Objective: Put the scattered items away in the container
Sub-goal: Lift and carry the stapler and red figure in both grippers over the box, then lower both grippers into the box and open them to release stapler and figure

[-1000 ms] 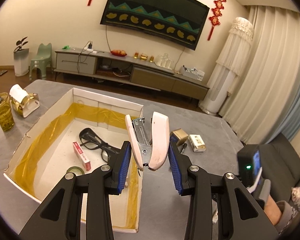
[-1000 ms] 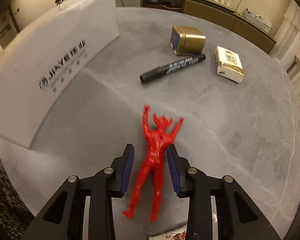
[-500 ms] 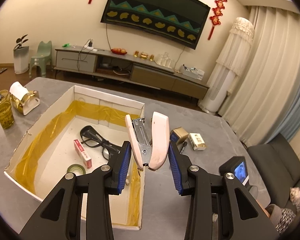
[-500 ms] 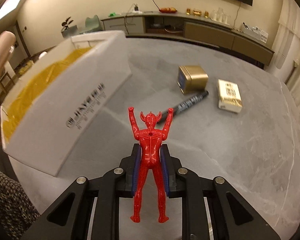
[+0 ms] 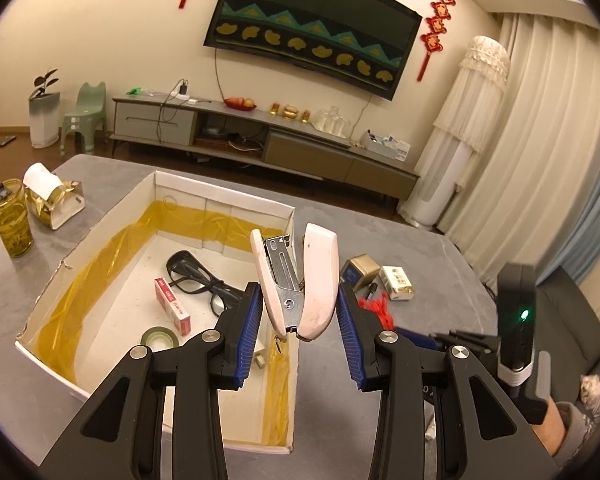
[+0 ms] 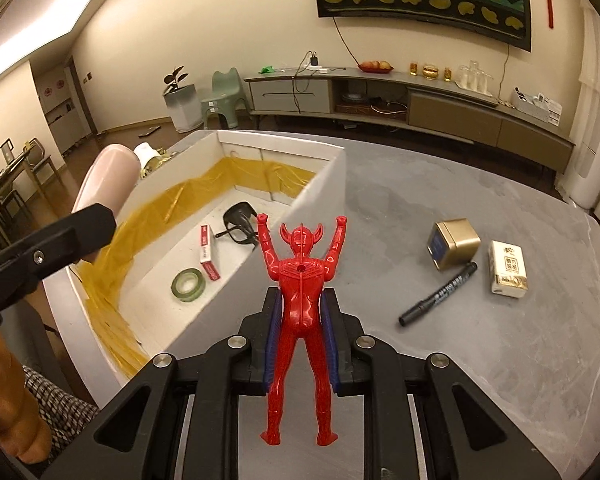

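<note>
Since a second ago, your right gripper (image 6: 300,320) has lifted the red figure (image 6: 300,280) off the table (image 6: 480,360); its fingers pinch the figure at the waist, arms pointing away from you. Your left gripper (image 5: 298,320) keeps the pink stapler (image 5: 300,280) between spread pads (image 5: 250,320); whether both pads touch it cannot be determined. Left of these fingers, the white box (image 5: 220,196) holds a tape roll (image 5: 160,337), a red packet (image 5: 172,306) and black glasses (image 5: 196,276). Beyond the right fingers to the right lie a black marker (image 6: 440,294), a gold tin (image 6: 454,243) and a white pack (image 6: 508,268).
</note>
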Motion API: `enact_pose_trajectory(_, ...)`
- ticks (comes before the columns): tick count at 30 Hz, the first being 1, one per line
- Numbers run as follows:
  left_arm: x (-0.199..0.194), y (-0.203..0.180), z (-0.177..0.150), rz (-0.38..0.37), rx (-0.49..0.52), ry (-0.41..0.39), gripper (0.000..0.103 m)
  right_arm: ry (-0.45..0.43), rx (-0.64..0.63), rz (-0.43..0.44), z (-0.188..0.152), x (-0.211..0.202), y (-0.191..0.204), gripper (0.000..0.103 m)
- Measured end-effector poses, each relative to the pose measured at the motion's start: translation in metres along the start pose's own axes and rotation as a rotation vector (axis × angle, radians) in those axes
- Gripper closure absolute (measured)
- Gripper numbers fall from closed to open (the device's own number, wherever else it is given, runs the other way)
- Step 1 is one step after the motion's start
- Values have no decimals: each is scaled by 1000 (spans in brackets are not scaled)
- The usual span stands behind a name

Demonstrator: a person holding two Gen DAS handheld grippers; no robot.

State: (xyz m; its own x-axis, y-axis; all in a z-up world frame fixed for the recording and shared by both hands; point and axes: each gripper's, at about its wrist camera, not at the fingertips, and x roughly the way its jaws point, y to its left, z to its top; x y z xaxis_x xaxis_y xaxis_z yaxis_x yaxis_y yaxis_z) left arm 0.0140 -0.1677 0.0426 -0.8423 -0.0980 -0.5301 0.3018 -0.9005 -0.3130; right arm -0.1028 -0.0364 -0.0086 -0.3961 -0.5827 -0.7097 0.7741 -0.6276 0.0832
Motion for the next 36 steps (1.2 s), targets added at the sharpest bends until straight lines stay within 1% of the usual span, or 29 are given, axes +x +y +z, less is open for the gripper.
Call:
enact_pose_trajectory(8,-6,9,-1,6,-15,-4,64,-14,-18,6,3,0,17,82)
enact_pose_trajectory(18,-14,23,2,0,-41,-17,64,-77,-52,13,17,-10,49,82)
enact_pose_trajectory(22,-14,27,1,0,-44,-17,64,-88,-70,19,20,-8,60,82)
enact_pose_trajectory(27,-12,35,1,10,-56,-14,64,-68,-62,28,23,5,66,82)
enact_pose_trajectory(36,-2,53,-1,30,-98,6,64,-46,-21,75,29,24,74,82)
